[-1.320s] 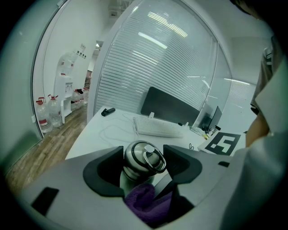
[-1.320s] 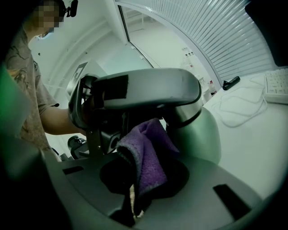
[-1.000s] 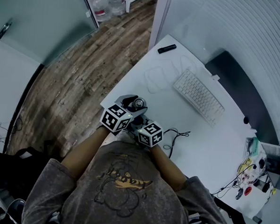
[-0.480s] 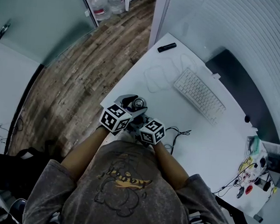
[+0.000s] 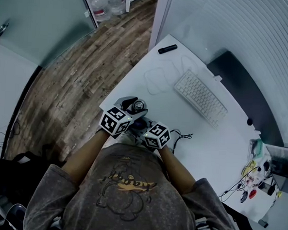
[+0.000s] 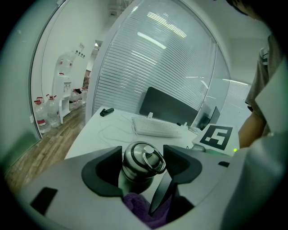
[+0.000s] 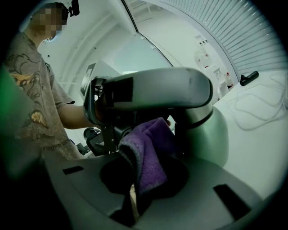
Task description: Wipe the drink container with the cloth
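My left gripper clamps drink container between jaws. My right gripper pinches cloth, pressed low against container. Risk: hard rubbing twists container loose; thin pinch lets cloth slip.

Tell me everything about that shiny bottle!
The bottle is a small flask of shiny, dark silver metal, with a rounded lid and a ring handle lying on top. It is upright by the near corner of the white table, clamped between the left gripper's dark jaws, one on each side. A purple cloth, held by the right gripper, looks pressed against its lower side. Its base is hidden.
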